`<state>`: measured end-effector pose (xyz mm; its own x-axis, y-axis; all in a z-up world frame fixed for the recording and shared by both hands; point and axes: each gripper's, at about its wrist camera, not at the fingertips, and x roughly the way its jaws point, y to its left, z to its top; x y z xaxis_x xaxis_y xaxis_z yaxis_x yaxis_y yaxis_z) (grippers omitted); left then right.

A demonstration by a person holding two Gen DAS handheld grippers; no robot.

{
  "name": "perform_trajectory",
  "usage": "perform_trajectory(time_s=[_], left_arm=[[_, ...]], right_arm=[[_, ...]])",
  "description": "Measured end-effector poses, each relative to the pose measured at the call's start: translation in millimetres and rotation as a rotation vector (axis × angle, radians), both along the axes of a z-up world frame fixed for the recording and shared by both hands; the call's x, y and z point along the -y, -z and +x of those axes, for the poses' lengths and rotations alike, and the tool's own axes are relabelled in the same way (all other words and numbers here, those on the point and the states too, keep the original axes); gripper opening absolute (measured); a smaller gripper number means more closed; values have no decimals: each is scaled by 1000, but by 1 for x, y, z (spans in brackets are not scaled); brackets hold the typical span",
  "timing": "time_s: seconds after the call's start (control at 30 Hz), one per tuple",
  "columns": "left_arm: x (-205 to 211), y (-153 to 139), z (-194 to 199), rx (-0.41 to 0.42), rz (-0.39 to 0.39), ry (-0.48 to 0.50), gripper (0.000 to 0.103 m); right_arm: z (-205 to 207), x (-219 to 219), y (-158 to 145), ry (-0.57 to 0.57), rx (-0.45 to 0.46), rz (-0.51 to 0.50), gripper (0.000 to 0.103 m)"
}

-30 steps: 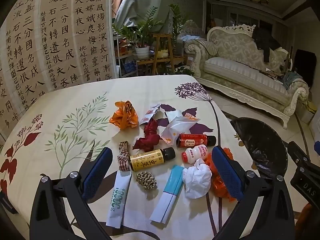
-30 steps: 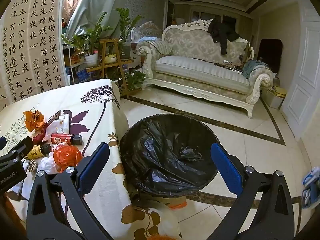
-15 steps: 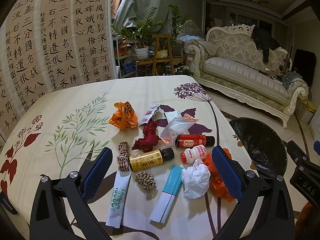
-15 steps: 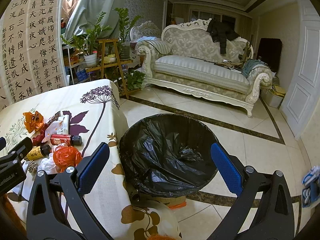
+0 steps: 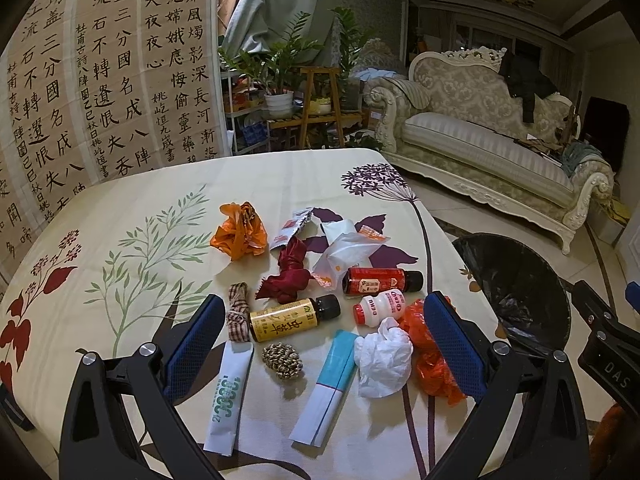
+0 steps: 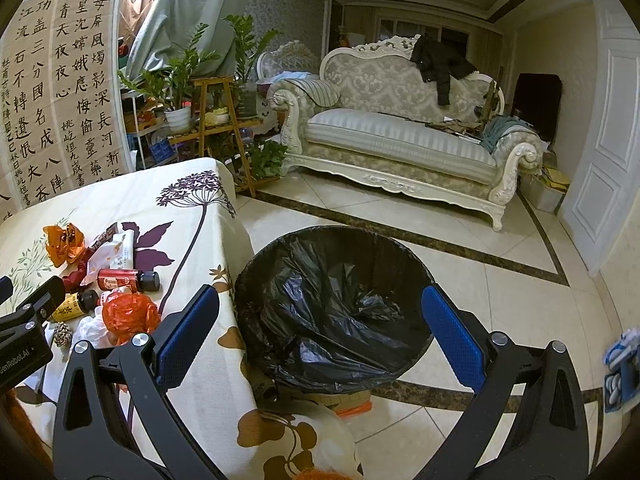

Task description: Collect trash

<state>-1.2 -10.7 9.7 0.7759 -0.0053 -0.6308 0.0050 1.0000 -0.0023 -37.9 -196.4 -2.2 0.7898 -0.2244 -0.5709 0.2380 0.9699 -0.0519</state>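
Trash (image 5: 320,300) sits scattered mid-frame on the flowery tablecloth (image 5: 140,208), nothing grabbed. The left gripper (image 5: 326,340) hovers low over the near edge of the pile, jaws spread wide and empty. The yellow bottle (image 5: 294,319) lies on its side between them, cap pointing right, long axis roughly left-right. In the right wrist view, the right gripper (image 6: 320,336) hangs wide open above the black-lined bin (image 6: 332,304), just beside the table.

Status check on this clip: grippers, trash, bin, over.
Left gripper open over the trash pile, empty. Right gripper open, empty, over the black-lined bin. All trash on the table. Nothing blocking.
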Motion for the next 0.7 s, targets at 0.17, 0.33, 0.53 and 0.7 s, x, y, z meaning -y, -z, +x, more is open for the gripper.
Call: perform_trajectory(time_s=[0.17, 0.33, 0.53, 0.7], left_arm=[[0, 1, 1, -4, -4, 4, 97], [1, 0, 0, -4, -4, 8, 97], [2, 1, 1, -7, -5, 13, 97], [3, 1, 1, -9, -4, 17, 97]], right_arm=[[-1, -1, 1, 5, -4, 2, 99], [0, 0, 2, 6, -4, 3, 99], [-1, 1, 2, 10, -5, 4, 99], [-1, 2, 3, 15, -6, 7, 99]])
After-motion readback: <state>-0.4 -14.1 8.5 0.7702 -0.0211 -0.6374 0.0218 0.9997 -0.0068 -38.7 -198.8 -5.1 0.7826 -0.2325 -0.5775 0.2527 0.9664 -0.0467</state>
